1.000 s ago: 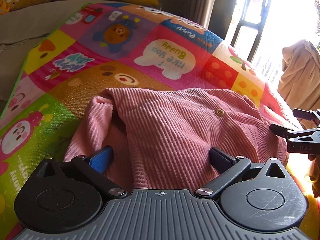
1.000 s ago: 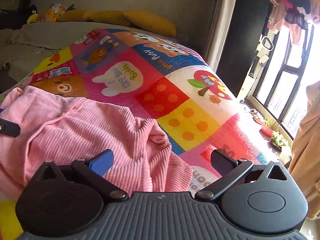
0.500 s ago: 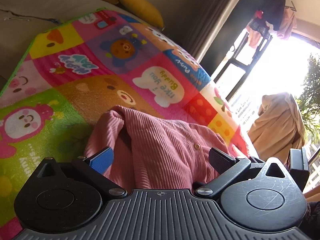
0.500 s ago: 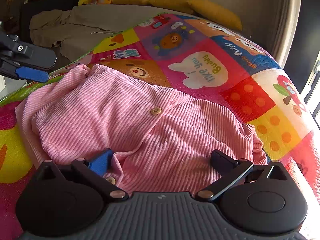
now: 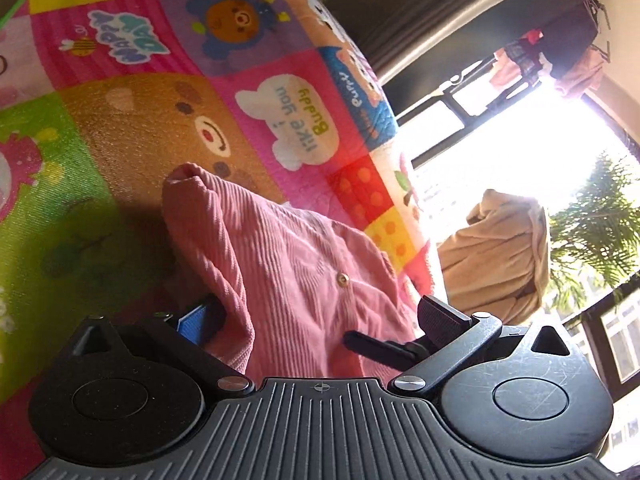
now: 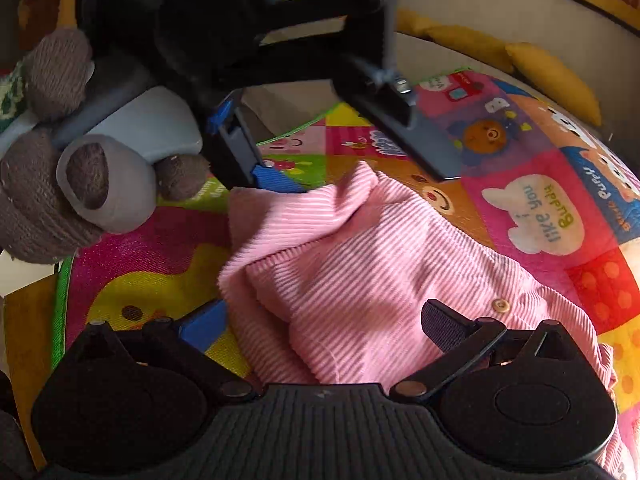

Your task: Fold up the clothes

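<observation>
Left tongs: fingers spread wide, released, straddling the near edge of the pink ribbed cardigan; no cloth is pinched. In the right wrist view the same tool sits at upper left, a gloved hand on its handle, its blue-padded finger touching the garment's far corner. Right tongs: likewise spread and released, with the cardigan's folded hem directly ahead between the fingers. The garment lies bunched at centre frame, long axis running lower left to upper right, buttons up; both tools appear equally near. Surface: a patchwork cartoon play mat. Yellow cushions at upper right.
</observation>
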A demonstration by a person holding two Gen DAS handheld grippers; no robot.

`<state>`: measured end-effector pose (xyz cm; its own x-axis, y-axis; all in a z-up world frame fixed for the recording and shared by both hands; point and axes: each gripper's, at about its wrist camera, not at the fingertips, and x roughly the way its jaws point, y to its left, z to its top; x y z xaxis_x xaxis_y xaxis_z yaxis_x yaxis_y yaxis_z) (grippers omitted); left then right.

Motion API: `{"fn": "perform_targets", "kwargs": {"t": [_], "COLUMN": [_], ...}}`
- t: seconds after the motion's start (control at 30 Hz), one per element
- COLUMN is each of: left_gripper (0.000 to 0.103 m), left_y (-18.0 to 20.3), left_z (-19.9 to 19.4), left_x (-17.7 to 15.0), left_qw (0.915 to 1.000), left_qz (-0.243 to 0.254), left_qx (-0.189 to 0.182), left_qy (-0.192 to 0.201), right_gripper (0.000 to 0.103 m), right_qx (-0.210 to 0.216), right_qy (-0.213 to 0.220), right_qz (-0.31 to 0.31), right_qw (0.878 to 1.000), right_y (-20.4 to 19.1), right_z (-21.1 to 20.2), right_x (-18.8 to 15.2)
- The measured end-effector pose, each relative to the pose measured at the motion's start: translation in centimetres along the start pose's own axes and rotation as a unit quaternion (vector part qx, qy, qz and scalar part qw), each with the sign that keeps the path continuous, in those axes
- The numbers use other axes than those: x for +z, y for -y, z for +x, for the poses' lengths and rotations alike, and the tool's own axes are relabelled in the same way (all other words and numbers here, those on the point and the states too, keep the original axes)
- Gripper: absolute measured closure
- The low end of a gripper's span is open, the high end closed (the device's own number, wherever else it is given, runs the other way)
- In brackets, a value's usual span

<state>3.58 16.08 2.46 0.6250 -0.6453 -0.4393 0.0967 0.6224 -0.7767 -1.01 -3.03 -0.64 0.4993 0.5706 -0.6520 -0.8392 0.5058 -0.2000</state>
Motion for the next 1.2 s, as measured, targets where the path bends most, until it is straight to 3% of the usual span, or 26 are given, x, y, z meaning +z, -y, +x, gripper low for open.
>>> {"fn": "perform_targets", "kwargs": {"t": [0.07, 0.13, 0.2, 0.33, 0.43, 0.6, 0.77, 0.97, 1.03, 1.1, 1.2], "left_gripper": [0.000, 0.000, 0.000, 0.000, 0.000, 0.000, 0.000, 0.000, 0.000, 0.000, 0.000], "left_y": [0.5, 0.8, 0.8, -0.2, -1.9, -2.8, -1.0, 1.6, 1.5, 0.6, -1.6], "left_z": [-0.2, -0.6, -1.5, -3.8, -3.5, -0.3, 1.0, 0.2, -0.8, -2.4, -4.3], "left_x": [0.2, 0.5, 0.7, 1.2, 1.3, 0.6, 1.0, 1.9, 2.2, 2.6, 2.9], "left_qw": [1.0000, 1.0000, 0.9998, 0.9963, 0.9931, 0.9968, 0.9974, 0.9984, 0.9984, 0.9975, 0.9926], "left_qz": [-0.002, -0.001, 0.001, 0.002, -0.034, -0.056, -0.058, -0.031, -0.030, -0.044, -0.084], "left_qx": [-0.006, -0.001, 0.004, 0.044, 0.082, 0.051, -0.041, -0.048, -0.048, -0.037, -0.002], "left_qy": [0.001, 0.007, 0.019, 0.073, 0.076, 0.026, -0.011, -0.006, 0.010, 0.042, 0.087], "right_gripper": [0.000, 0.000, 0.000, 0.000, 0.000, 0.000, 0.000, 0.001, 0.016, 0.040, 0.051], "right_qx": [0.001, -0.036, -0.069, -0.070, -0.083, -0.058, -0.047, -0.087, -0.092, -0.085, -0.078], "right_qy": [0.001, 0.007, 0.019, 0.042, 0.053, 0.040, 0.037, 0.052, 0.056, 0.055, 0.056], "right_qz": [-0.024, -0.045, -0.022, 0.084, 0.083, 0.044, -0.025, -0.059, -0.057, -0.043, -0.027], "right_qw": [1.000, 0.998, 0.997, 0.993, 0.992, 0.997, 0.998, 0.993, 0.993, 0.994, 0.995], "right_y": [-1.0, -1.3, 0.0, 4.2, 4.8, 3.5, 0.0, -1.1, -0.4, 0.7, 2.0], "right_z": [1.0, 2.1, 2.3, 0.7, -0.2, 0.4, 1.0, 3.3, 3.9, 3.9, 3.8], "right_x": [0.3, 0.5, 0.9, 1.5, 1.5, 1.2, 0.6, 1.8, 1.9, 1.9, 1.7]}}
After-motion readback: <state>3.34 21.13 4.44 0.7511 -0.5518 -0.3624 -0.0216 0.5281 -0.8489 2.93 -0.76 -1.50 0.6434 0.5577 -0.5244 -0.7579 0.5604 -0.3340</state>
